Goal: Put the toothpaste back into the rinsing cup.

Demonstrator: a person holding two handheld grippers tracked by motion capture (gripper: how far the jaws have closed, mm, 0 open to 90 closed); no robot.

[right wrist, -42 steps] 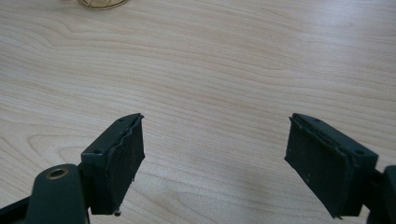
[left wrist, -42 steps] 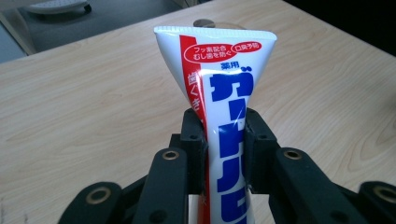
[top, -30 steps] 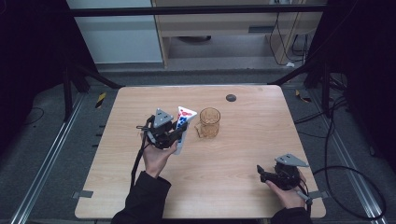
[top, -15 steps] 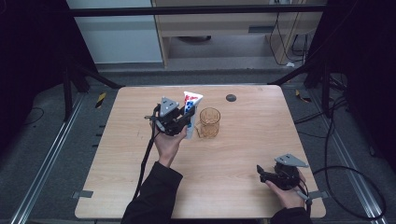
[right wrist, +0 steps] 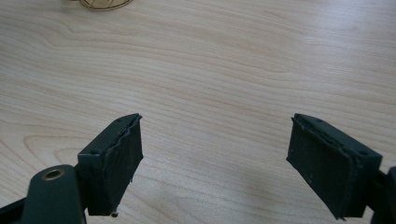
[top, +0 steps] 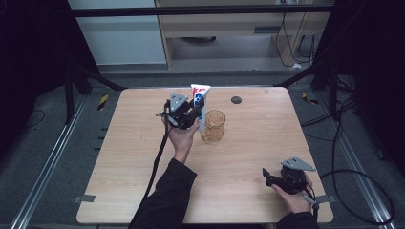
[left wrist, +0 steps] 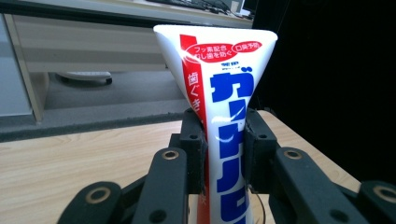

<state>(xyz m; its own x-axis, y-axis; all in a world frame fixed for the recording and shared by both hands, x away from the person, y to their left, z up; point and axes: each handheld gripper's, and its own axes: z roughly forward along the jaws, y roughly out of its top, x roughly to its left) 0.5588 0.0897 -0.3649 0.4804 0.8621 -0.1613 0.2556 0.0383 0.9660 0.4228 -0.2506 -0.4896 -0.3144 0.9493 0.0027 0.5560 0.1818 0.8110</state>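
A white toothpaste tube (top: 199, 101) with red and blue print stands upright in my left gripper (top: 191, 112), which is shut on it. In the left gripper view the tube (left wrist: 227, 126) rises between the two black jaws, its flat crimped end on top. Just right of the tube, an amber glass cup (top: 214, 125) stands on the wooden table (top: 143, 157). My right gripper (top: 272, 179) rests near the table's front right corner, open, with bare wood between its pads (right wrist: 114, 161).
A small dark round disc (top: 236, 100) lies near the table's far edge. The amber cup's base (right wrist: 100, 3) peeks in at the top of the right gripper view. Dark floor and metal frame rails surround the table.
My left gripper has lifted the tube, moved it away from the person toward the cup, and turned it upright. The right gripper has stayed put.
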